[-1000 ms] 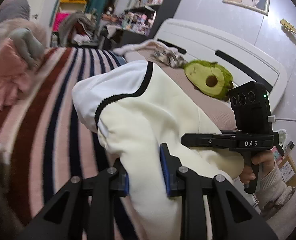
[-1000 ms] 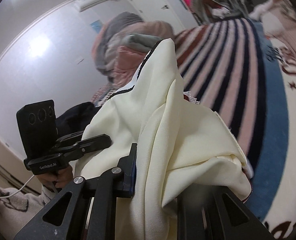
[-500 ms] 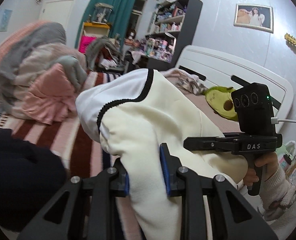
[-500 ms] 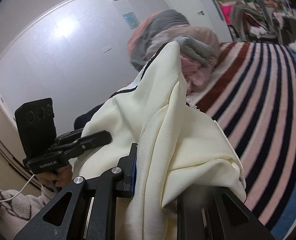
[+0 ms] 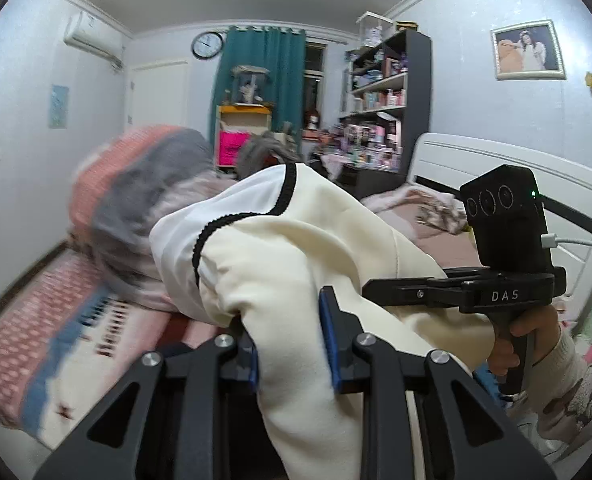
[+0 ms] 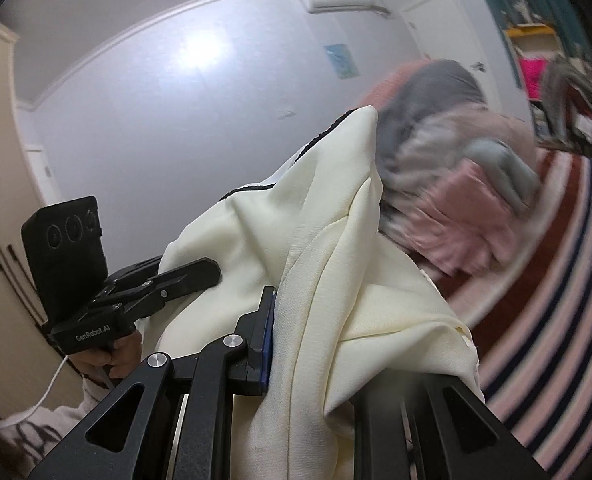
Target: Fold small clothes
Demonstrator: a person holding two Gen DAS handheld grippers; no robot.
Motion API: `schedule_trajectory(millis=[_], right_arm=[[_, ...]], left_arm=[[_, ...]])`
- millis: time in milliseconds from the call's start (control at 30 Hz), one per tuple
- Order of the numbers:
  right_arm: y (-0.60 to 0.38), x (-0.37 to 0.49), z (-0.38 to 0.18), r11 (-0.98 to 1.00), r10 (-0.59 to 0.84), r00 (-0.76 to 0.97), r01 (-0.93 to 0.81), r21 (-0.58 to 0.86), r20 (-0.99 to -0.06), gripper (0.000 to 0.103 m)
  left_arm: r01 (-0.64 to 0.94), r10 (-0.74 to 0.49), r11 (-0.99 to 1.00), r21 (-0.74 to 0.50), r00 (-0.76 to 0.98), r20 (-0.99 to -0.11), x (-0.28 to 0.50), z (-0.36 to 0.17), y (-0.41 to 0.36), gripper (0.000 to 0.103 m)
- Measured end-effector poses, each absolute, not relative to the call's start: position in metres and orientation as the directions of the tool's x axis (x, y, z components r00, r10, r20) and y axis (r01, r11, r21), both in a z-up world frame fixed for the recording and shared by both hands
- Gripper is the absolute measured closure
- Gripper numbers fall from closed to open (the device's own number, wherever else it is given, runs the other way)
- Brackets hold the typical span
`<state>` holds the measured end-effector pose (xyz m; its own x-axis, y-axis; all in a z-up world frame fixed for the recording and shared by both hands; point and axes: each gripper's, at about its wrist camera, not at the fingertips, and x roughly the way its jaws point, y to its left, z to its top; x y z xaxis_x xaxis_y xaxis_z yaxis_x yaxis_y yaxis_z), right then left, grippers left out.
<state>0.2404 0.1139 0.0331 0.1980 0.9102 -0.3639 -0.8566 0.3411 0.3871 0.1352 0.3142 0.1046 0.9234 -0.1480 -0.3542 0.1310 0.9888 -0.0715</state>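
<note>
A cream garment [image 5: 296, 248] with a white panel and black trim hangs in the air between both grippers, above the striped bed. My left gripper [image 5: 291, 344] is shut on a thick fold of it, the blue pads pressing from both sides. In the right wrist view the same cream garment [image 6: 336, 240] drapes over my right gripper [image 6: 316, 336], which is shut on a bunched fold; its right finger is hidden under the cloth. Each view shows the other gripper in a hand: the right one [image 5: 380, 286] and the left one [image 6: 203, 270].
A heap of pink and grey clothes [image 5: 143, 184] lies on the striped blanket [image 6: 556, 280] beyond the garment. A white headboard [image 5: 496, 168] and a dark shelf unit [image 5: 388, 92] stand at the right. A patterned rug edge [image 5: 35, 344] lies at the lower left.
Both grippers have risen and tilted up with the garment; the bed has dropped low in both views and walls and ceiling now fill them. The grips are unchanged.
</note>
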Motion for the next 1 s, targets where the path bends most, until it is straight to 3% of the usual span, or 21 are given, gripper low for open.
schedule_trajectory(millis=[233, 467, 600, 867, 1000], right_arm=[[0.195, 0.252, 0.040, 0.236, 0.933, 0.084, -0.877, 0.418, -0.351, 0.091], [0.244, 0.293, -0.030, 0.256, 0.880, -0.004, -0.838, 0.482, -0.475, 0.091], [0.248, 0.323, -0.071, 0.289, 0.858, -0.034, -0.794, 0.535, -0.513, 0.089], [0.248, 0.344, -0.094, 0.329, 0.837, -0.033, -0.767, 0.551, -0.546, 0.076], [0.243, 0.314, -0.064, 0.341, 0.829, 0.097, -0.868, 0.360, -0.551, 0.076]], left_arm=[[0.057, -0.076, 0.997, -0.058, 0.902, -0.425, 0.129, 0.111, 0.389, 0.081], [0.005, -0.096, 0.988, -0.156, 0.805, -0.586, 0.203, 0.022, 0.447, 0.079], [-0.012, -0.105, 0.985, -0.172, 0.752, -0.651, 0.240, -0.024, 0.460, 0.070], [-0.001, -0.110, 0.986, -0.165, 0.740, -0.663, 0.261, -0.038, 0.471, 0.060], [0.007, -0.052, 0.997, -0.074, 0.781, -0.623, 0.240, -0.022, 0.459, 0.060]])
